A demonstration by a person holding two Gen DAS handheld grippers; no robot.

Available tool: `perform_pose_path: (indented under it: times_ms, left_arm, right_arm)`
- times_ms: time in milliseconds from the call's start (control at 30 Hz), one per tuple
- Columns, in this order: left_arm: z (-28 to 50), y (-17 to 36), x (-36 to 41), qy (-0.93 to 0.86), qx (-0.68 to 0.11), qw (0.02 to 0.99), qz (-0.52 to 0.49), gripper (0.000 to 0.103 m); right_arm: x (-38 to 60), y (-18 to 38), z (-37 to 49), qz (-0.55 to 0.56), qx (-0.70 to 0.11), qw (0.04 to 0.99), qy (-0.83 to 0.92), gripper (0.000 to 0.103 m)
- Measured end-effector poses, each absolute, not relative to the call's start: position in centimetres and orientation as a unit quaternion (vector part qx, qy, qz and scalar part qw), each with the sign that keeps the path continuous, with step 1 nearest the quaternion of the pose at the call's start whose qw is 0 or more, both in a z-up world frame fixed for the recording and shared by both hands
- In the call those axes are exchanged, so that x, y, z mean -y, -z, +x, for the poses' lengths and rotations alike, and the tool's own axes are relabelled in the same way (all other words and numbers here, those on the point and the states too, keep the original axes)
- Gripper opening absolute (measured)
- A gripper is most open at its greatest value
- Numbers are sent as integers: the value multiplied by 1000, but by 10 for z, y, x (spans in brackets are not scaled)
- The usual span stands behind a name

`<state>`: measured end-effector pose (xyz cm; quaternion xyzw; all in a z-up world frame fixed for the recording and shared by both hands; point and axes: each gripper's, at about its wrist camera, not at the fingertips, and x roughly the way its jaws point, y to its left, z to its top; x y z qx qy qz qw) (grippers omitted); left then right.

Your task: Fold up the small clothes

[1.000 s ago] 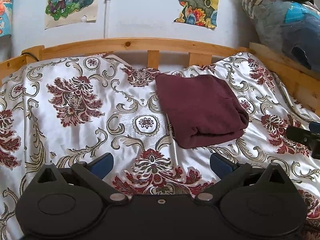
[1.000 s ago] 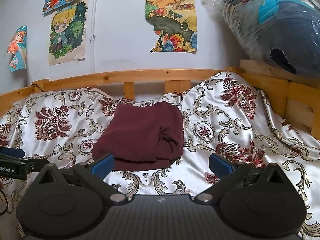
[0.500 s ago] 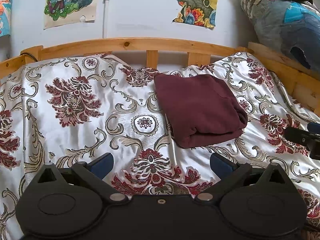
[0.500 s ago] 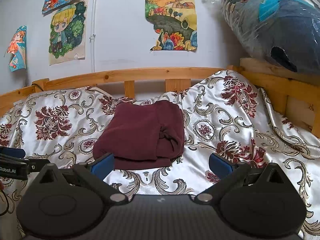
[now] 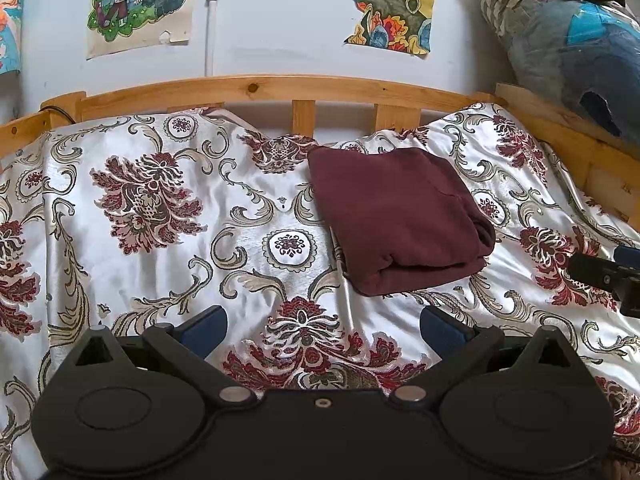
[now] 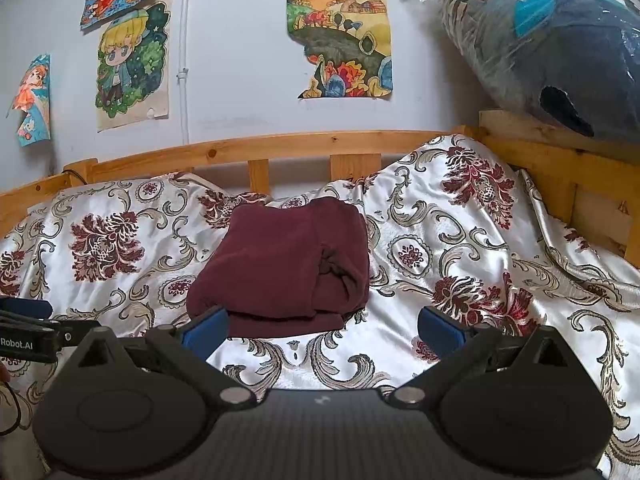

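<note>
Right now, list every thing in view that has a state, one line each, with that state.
maroon garment: folded into a compact rectangle, lying flat on the bedspread, untouched by either gripper.
left gripper: open, empty, short of the garment.
right gripper: open, empty, its left finger just before the garment's near edge.
floral bedspread: spread over the bed, rumpled at the right.
plastic-wrapped bundle: wrapped, resting on the wooden ledge.

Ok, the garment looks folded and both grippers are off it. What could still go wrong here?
The maroon garment lies on slick, rumpled satin bedspread, so a nudge could slide it. Its bunched right edge might spring open. The right gripper, open, has one finger close to the near edge and could snag it.
</note>
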<state>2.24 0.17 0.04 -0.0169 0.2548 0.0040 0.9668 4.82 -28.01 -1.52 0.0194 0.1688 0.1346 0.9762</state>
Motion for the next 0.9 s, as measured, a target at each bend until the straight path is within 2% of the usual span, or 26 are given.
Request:
perform_pose_path:
  times_ms: [900]
  left_arm:
    - [22, 0, -1, -4, -255, 967, -16, 102]
  right_arm:
    - [279, 15, 47, 19, -172, 976, -135, 103]
